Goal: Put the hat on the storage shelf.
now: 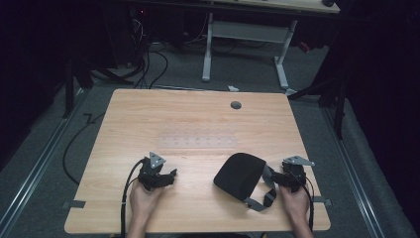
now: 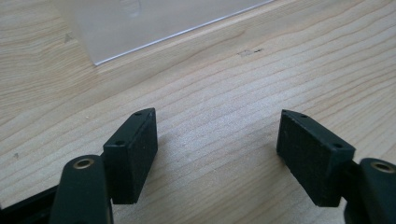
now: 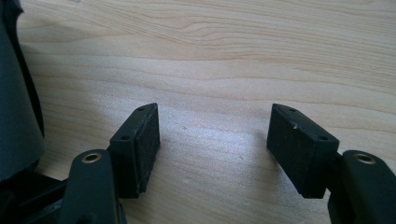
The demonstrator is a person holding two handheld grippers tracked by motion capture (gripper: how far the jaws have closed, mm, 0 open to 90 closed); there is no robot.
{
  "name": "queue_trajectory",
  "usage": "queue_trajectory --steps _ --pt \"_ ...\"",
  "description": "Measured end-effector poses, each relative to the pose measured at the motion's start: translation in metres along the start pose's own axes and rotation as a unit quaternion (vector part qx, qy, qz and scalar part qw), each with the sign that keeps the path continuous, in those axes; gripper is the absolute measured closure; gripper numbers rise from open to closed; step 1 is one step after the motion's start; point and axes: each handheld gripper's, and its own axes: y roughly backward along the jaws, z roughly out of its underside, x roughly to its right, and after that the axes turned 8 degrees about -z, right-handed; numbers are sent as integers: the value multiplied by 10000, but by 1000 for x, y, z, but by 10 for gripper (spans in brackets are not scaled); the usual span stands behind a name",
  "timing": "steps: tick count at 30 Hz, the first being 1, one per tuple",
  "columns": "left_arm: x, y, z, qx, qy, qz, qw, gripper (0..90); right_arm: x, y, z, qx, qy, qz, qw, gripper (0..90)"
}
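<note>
No lettering, label, brand or number can be read anywhere: the desk (image 1: 148, 114) is bare wood grain and the black bag (image 1: 240, 174) is unmarked.

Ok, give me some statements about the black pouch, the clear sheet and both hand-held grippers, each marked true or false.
1. The left hand-held gripper grips the black pouch. False: its jaws stand open over bare wood.
2. The black pouch lies nearer the right hand-held gripper. True.
3. The right hand-held gripper is shut. False: its jaws stand apart with nothing between them.
4. A clear sheet lies flat near the middle of the table. True.
5. The pouch has grey straps. True.
</note>
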Motion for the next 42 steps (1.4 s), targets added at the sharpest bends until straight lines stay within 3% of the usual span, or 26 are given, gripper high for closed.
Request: queue_trajectory --steps 20,24,30,42 --pt "0 0 0 -10 -10 0 10000 285 3 0 0 28 -15 -105 9999 340" --pt "0 0 0 -7 -4 0 10000 284 3 2 0 -3 -13 -49 10000 412" --pt "0 0 0 -8 -9 -1 10000 283 4 7 2 -19 -93 -69 9999 429" --pt "1 0 0 4 7 -15 10000 282 12 35 7 458 -375 -421 9974 464"
